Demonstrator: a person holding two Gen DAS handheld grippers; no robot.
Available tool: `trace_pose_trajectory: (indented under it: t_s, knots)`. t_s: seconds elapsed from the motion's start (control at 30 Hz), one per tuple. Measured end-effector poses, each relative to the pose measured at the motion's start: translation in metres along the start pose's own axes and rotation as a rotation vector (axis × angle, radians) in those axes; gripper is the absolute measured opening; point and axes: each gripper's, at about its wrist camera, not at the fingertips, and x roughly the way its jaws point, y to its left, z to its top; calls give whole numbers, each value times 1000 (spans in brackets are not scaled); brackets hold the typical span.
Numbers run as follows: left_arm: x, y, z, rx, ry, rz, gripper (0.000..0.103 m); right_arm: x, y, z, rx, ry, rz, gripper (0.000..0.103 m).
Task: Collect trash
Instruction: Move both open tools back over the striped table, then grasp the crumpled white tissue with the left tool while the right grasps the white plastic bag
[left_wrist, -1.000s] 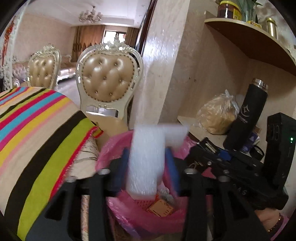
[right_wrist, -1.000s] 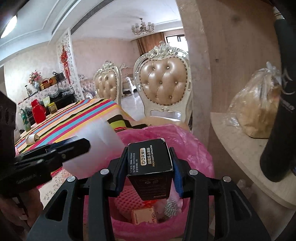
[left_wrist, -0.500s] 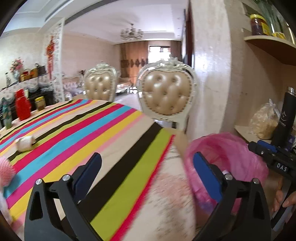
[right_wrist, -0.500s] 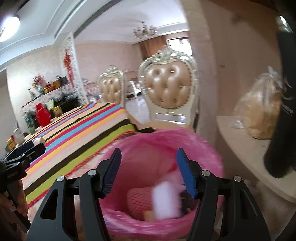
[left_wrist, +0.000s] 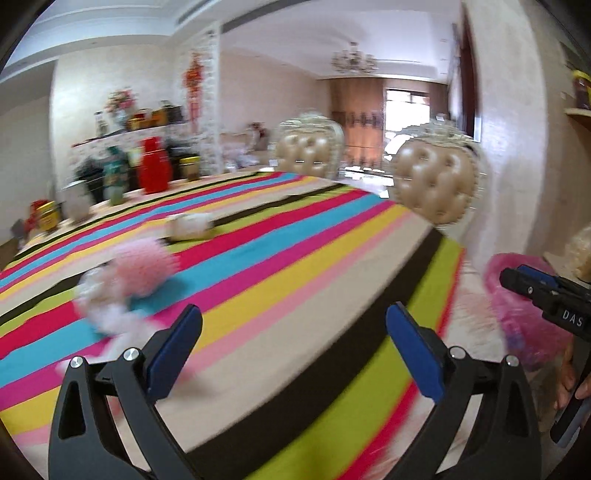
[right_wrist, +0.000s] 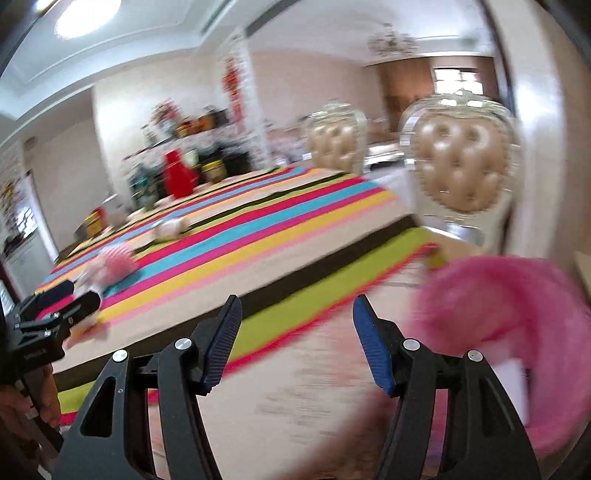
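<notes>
My left gripper is open wide with nothing between its blue pads, above the striped tablecloth. On the cloth ahead to the left lie a pink foam net with a white crumpled scrap beside it, and farther back a small pale wrapper. My right gripper is also open and empty, over the table's near corner. The pink-bagged bin stands just to its right, with a white piece inside. The bin also shows at the right edge of the left wrist view. Both views are motion-blurred.
Two gold padded chairs stand along the table's far side. A red jug and several jars crowd the far left end. A marble pillar and a shelf rise behind the bin.
The left gripper let go of the white foam and the right let go of the black box over the bin. Both opened and swung left toward the table.
</notes>
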Motion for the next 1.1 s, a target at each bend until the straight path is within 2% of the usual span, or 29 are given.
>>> trace_pose_trajectory:
  t_s: [0.17, 0.23, 0.37, 0.47, 0.57, 0.67, 0.73, 0.77, 0.8, 0.83, 0.93, 1.1]
  knots:
    - [-21, 69, -11, -34, 13, 167, 97, 22, 66, 2, -73, 27, 125, 60]
    - [-20, 91, -15, -58, 41, 202, 97, 28, 86, 3, -92, 32, 161, 60]
    - [-6, 125, -18, -77, 117, 237, 96, 34, 118, 5, -128, 34, 208, 60]
    - [6, 141, -18, -98, 173, 211, 96, 38, 134, 7, -146, 40, 226, 60]
    - [19, 137, -17, -93, 219, 216, 96, 41, 139, 8, -156, 47, 230, 60]
    - [31, 131, -21, -65, 281, 177, 84, 44, 144, 9, -162, 52, 225, 60]
    - [38, 130, -23, -59, 315, 156, 61, 48, 146, 11, -160, 60, 221, 60]
    - [40, 131, -24, -63, 326, 140, 44, 50, 147, 12, -158, 63, 221, 60]
    - [40, 133, -25, -73, 324, 121, 43, 52, 149, 13, -158, 67, 225, 60]
    - [38, 132, -25, -79, 313, 115, 35, 54, 152, 14, -161, 70, 229, 60]
    - [24, 135, -23, -88, 239, 124, 28, 61, 163, 15, -184, 77, 241, 60]
    - [-5, 148, -20, -101, 119, 217, 24, 80, 196, 15, -239, 108, 285, 60]
